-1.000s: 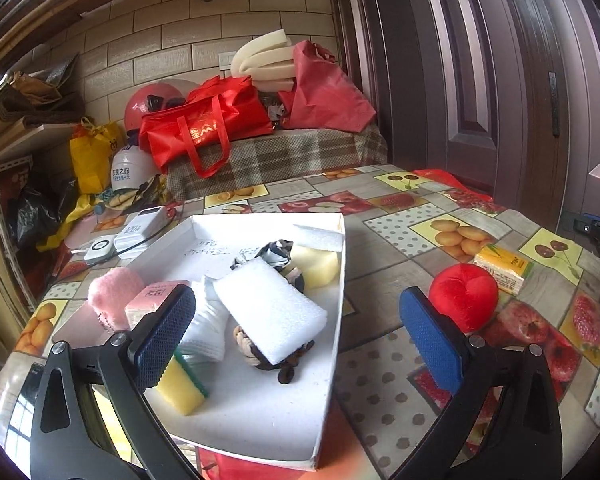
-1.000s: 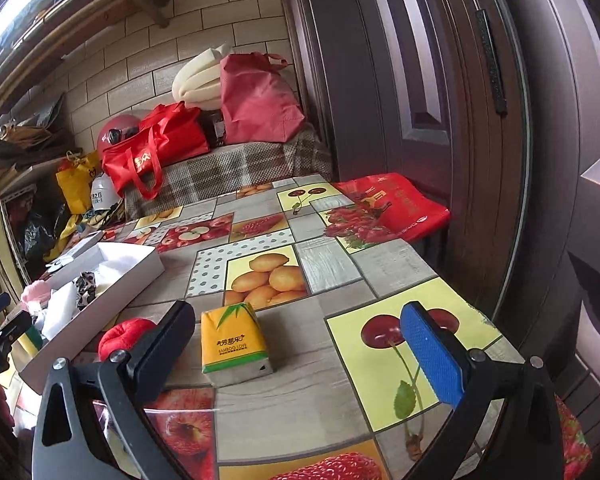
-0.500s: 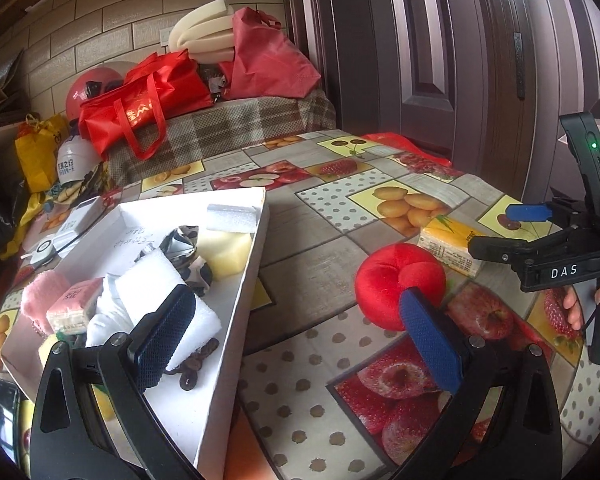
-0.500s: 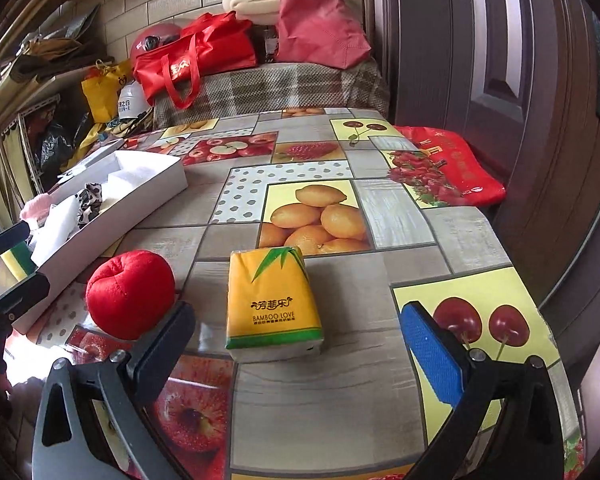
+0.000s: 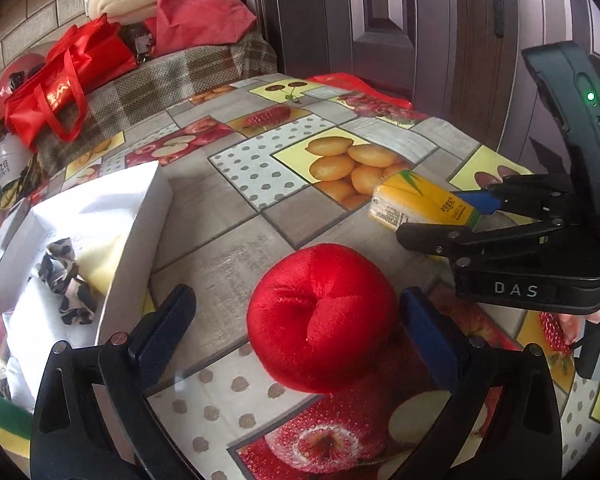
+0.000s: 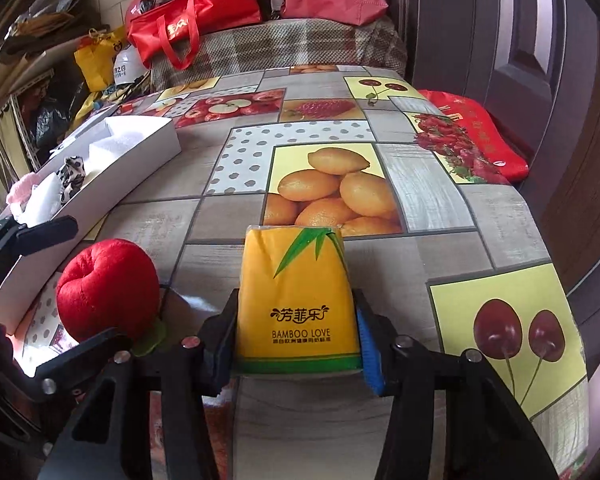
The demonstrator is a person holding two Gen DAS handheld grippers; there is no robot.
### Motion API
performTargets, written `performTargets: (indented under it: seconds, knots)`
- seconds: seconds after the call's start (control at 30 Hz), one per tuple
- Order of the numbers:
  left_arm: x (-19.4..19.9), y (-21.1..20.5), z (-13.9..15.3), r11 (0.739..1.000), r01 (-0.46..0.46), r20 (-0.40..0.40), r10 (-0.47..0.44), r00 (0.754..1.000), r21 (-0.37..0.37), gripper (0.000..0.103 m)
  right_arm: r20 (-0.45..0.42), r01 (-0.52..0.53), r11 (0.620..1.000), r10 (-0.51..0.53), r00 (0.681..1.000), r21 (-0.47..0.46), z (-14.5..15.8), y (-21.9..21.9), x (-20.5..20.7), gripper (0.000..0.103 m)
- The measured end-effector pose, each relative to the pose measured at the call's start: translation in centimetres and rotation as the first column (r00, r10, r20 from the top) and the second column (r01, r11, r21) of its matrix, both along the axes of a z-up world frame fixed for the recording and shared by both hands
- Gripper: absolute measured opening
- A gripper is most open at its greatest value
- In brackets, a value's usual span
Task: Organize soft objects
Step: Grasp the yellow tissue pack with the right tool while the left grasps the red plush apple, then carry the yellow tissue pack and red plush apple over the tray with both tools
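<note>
A red plush apple (image 5: 320,316) lies on the fruit-print tablecloth between the open fingers of my left gripper (image 5: 296,324), not squeezed; it also shows in the right wrist view (image 6: 108,288). My right gripper (image 6: 294,340) is shut on a yellow tissue pack (image 6: 296,300), pads pressed on both sides, the pack still on the table. In the left wrist view the tissue pack (image 5: 420,204) sits in the right gripper (image 5: 472,216) at the right. A white box (image 5: 136,216) at the left holds foam pieces, sponges and a patterned scrunchie (image 5: 66,280).
The white box (image 6: 112,176) runs along the table's left side. A red bag (image 6: 480,136) lies at the far right table edge by the dark door. A plaid-covered bench with red bags (image 6: 192,16) stands behind the table.
My left gripper has moved right from the box to straddle the red apple. My right gripper has advanced onto the tissue pack and shut on it.
</note>
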State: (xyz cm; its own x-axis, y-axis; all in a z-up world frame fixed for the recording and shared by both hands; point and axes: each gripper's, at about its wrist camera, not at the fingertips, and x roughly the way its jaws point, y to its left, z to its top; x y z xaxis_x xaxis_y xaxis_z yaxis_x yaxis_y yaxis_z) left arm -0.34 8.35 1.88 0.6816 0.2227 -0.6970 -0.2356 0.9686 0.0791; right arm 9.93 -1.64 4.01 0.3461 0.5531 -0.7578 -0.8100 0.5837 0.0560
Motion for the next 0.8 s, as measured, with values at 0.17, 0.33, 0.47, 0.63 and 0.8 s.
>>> performTargets:
  seconds: [0.17,0.33,0.47,0.63,0.8]
  knots:
    - [-0.7,-0.7,0.4,0.999,0.046,0.047,-0.046,0.998,0.012,0.06,-0.032,0.021,0.999,-0.019,0.999,0.045,0.3,-0.7,0.5,0.051]
    - [-3.4,-1.1,2.2,0.998,0.002,0.21,-0.014,0.978,0.06,0.06,0.035,0.021,0.993,-0.025,0.999,0.114,1.5,-1.6,-0.3,0.051]
    - [-6.1,-0.5,3.3,0.997,-0.059,0.335,0.037,0.941,0.056,0.06,0.154,0.038,0.979,-0.07,0.986,0.203,3.1,-3.1,-1.7,0.051]
    - [-7.9,0.6,3.9,0.995,-0.094,0.379,0.078,0.922,0.024,0.06,0.262,0.037,0.959,-0.114,0.958,0.281,4.4,-4.1,-3.6,0.051]
    - [-9.7,1.0,4.1,0.993,-0.107,0.389,0.084,0.917,0.039,0.06,0.253,0.008,0.952,-0.09,0.963,0.307,4.6,-3.1,-5.1,0.051]
